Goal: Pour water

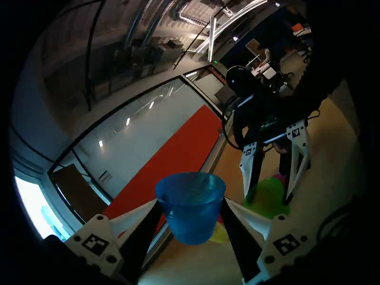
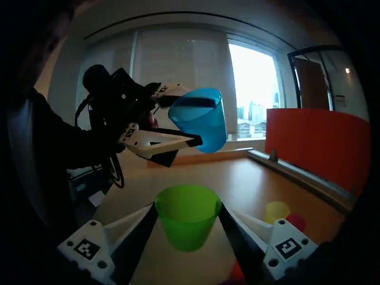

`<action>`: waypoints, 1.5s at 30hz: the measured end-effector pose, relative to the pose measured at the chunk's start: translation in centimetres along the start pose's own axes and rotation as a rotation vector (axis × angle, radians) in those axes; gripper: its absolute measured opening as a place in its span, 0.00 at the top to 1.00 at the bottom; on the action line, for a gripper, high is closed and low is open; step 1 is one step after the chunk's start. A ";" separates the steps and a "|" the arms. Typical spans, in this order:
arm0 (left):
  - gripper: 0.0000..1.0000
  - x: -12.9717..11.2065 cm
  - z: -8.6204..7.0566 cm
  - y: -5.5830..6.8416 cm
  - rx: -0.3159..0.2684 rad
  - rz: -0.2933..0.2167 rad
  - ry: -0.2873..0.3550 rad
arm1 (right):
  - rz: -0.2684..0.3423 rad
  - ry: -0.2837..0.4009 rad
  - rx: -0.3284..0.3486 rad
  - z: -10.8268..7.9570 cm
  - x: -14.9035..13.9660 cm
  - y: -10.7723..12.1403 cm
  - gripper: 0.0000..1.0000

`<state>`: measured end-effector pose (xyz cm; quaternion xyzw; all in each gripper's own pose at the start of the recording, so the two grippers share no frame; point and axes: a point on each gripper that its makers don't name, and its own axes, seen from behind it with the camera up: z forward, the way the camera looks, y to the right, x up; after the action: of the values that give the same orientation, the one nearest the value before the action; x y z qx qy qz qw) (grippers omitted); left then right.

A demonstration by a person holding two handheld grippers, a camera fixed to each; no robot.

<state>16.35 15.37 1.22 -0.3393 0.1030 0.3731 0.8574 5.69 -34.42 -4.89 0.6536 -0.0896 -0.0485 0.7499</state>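
Over the desk [image 2: 247, 185], the left gripper [image 1: 191, 206] pinches a tilted see-through blue cup [image 2: 202, 118], the right gripper [image 2: 188, 213] a green cup [image 2: 187, 230], near a yellow cup [image 2: 277, 210] and perhaps a red cup [image 2: 297, 221].

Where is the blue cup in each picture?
Left gripper view: blue cup at the bottom middle, between the left tongs.
Right gripper view: blue cup in the upper middle, held by the left tongs.
Shared landmark: green cup, to its right in the first, below it in the second.
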 end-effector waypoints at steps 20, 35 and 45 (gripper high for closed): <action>0.17 0.8 0.0 -0.4 0.011 0.048 0.008 | -0.017 0.020 -0.001 0.2 0.9 -0.3 0.08; 0.17 0.7 -0.1 -0.6 0.016 0.074 -0.004 | -0.022 0.033 0.005 0.2 1.3 -0.6 0.08; 0.17 1.0 0.1 -0.7 0.015 0.091 -0.004 | -0.021 0.047 0.005 0.0 1.6 -0.6 0.08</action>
<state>17.51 15.64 1.20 -0.3272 0.1195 0.4115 0.8422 7.32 -34.86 -5.37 0.6575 -0.0653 -0.0408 0.7495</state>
